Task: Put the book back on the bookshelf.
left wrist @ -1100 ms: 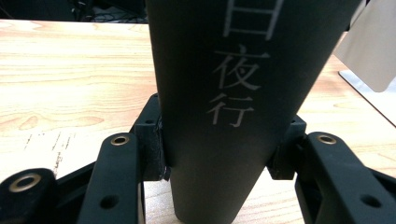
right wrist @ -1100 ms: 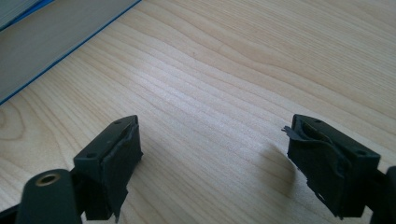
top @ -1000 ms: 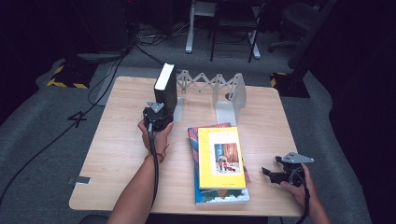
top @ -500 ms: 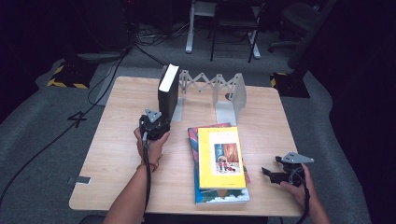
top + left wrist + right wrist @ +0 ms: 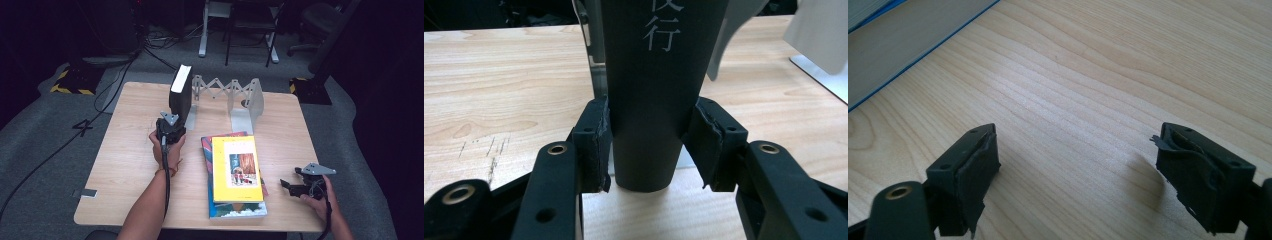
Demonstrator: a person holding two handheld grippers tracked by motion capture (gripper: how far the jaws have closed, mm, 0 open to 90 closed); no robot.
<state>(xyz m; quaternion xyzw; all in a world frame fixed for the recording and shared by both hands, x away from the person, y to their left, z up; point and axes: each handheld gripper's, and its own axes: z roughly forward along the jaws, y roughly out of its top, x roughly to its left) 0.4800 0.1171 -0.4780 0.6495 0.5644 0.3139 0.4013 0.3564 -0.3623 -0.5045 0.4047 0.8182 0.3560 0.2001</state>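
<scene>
Left gripper (image 5: 170,129): held in the left hand (image 5: 167,148), at about 10 o'clock from the table's middle; its jaws have just been closing, and both pads now press the spine of the black book (image 5: 651,90), one on each side
Black book: upright, tilted slightly to the left in the high view, at 12 o'clock of the left gripper; white page edge on top, pale characters printed on the spine; its lower end is on or just above the table, which of the two I cannot tell
Rack (image 5: 235,97): grey folding bookend with a zigzag middle, at 1 o'clock of the left gripper; the black book stands against its left end plate
Book stack (image 5: 235,172): lying flat, at 4 o'clock of the left gripper, yellow cover on top, red and blue ones beneath
Right gripper (image 5: 289,186): at 3 o'clock of the stack, well apart from the left one, low over the table (image 5: 1108,75); jaws wide apart with bare wood between them
Stack edge: at 10 o'clock in the right gripper view
</scene>
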